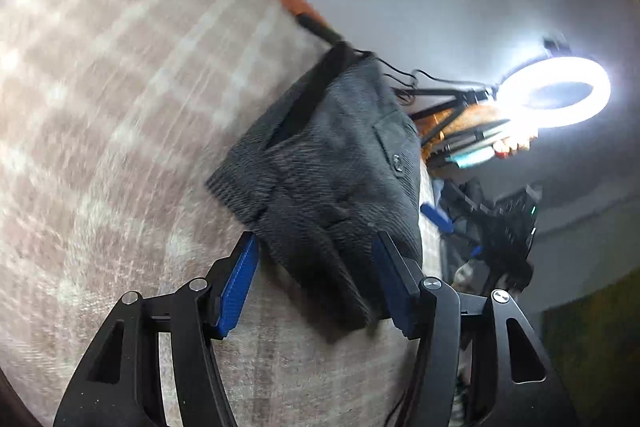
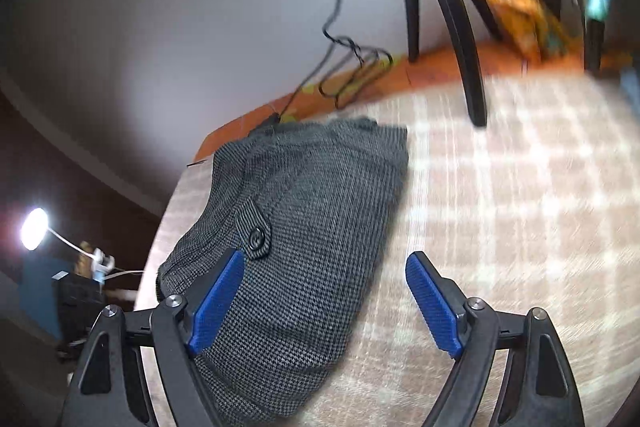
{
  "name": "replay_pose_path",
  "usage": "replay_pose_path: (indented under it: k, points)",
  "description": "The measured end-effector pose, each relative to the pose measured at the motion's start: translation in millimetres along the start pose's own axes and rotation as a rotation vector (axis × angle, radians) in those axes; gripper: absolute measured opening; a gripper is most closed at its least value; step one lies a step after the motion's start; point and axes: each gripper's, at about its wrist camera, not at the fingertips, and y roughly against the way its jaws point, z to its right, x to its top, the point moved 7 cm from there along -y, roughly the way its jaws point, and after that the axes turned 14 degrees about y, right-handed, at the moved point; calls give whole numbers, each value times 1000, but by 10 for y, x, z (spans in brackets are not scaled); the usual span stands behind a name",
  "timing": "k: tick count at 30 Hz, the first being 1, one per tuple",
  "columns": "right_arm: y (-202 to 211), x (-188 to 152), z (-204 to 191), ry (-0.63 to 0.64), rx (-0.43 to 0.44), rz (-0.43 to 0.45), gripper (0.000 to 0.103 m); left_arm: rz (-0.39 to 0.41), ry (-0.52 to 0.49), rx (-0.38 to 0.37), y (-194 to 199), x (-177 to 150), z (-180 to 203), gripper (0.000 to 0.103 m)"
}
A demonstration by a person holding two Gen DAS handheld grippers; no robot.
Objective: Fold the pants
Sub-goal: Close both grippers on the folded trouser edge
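Grey pants [image 2: 296, 247] lie folded on checked tabletop [image 2: 500, 227]. Left gripper [image 1: 316, 247] and right gripper [image 2: 324, 267] jaws wide apart, holding nothing

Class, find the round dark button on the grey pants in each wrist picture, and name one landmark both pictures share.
Left wrist view: the button sits right of centre, near the right edge of the folded grey pants.
Right wrist view: the button sits left of centre, just above the left blue fingertip.
Shared landmark: the beige checked cloth under the pants.
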Motion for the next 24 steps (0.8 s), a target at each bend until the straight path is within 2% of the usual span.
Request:
replay_pose_path:
  k: [6,9,16,20,22,24]
  points:
    - [-202,-136,97,-97,75,-21,87,51,61,-33,95,178,-121,58]
    - [-234,-110,135,-126,97,17,89,48,52,-18,30,208,-150,58]
    - [-341,41,170,-196,164,71,90,52,78,-74,-41,278,-70,62]
    - [-428,112,134,-212,179,87,88,65,69,-92,-51,265,10,62]
    - [-468,148,107,-204,168,87,88,72,45,-78,-73,265,72,63]
    - [-514,178,64,-187,150,83,88,79,28,-57,-114,269,104,69]
